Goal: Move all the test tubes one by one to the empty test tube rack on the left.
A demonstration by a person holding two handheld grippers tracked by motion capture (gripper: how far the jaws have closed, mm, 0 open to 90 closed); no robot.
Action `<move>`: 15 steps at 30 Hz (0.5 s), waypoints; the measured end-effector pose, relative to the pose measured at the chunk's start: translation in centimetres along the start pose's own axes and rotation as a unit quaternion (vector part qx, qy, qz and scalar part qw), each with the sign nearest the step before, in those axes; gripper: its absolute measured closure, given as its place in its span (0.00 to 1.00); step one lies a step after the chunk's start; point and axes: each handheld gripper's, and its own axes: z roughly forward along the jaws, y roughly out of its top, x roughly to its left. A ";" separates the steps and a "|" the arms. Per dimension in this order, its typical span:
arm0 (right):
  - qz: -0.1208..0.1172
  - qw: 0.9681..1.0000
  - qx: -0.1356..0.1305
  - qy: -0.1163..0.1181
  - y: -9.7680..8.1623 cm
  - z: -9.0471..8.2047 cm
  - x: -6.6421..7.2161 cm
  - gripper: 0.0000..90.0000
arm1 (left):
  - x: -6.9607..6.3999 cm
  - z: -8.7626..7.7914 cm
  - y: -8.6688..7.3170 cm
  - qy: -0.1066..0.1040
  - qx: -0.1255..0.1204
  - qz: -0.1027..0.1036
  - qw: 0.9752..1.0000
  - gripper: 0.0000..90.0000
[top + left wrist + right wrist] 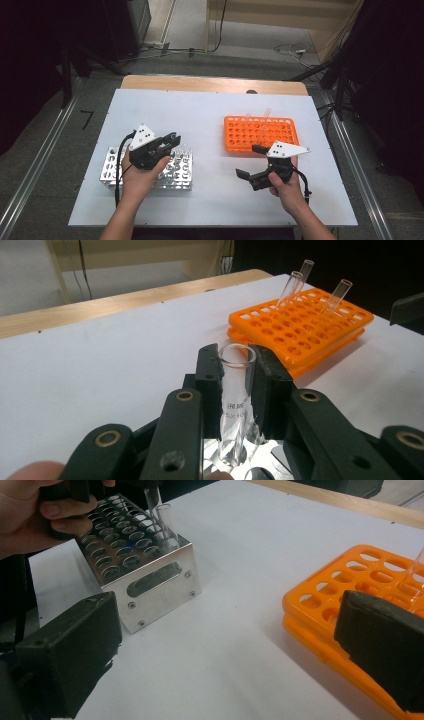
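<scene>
White sheeting covers the tabletop [210, 105], whose wooden far edge shows beyond it, with grey floor, loose cables and dark equipment around. A person's forearms come in from the near side, each hand holding a black claw tool.

Largest of the things on the tabletop is the metal tube rack [112, 170], a shiny perforated block at the near left. From the right gripper view its front face shows a slot and screws, and its top is a grid of round holes. Well apart, to the right and farther back, lies the orange plastic rack [260, 131], flat and low, with three clear tubes leaning in its far holes as seen from the left gripper view.

Left claw [239, 371] hangs directly over the metal rack and is pinching a clear glass test tube [235, 405] just below its open rim. The tube stands nearly upright, its rounded bottom down at the rack's holes; whether it is seated or slightly lifted I cannot tell. Gripping near the rim probably keeps the tube vertical so it can slide straight through a hole.

Right claw [251, 161] hovers low between the two racks, near the orange one's front edge, jaws spread wide with nothing between them, apparently waiting its turn.
</scene>
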 end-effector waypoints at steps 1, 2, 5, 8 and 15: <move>0.000 1.000 0.000 0.000 0.0 0.0 0.0 0.00 | 0.0 0.0 0.0 0.001 0.002 0.001 1.000 0.84; 0.000 1.000 0.000 -0.001 0.0 0.0 0.0 0.00 | 0.0 0.0 -0.1 0.001 0.006 0.002 1.000 0.84; -0.001 1.000 -0.001 -0.001 0.0 -0.1 0.0 0.00 | -0.1 0.2 -0.2 0.001 0.021 0.006 1.000 0.84; 0.001 1.000 0.000 -0.001 0.0 0.0 -0.1 0.00 | 0.0 0.5 -0.3 -0.003 0.034 0.003 0.999 0.84; -0.001 1.000 0.001 -0.001 0.0 -0.1 0.0 0.00 | 0.0 0.6 -0.2 -0.006 0.053 -0.002 0.999 0.82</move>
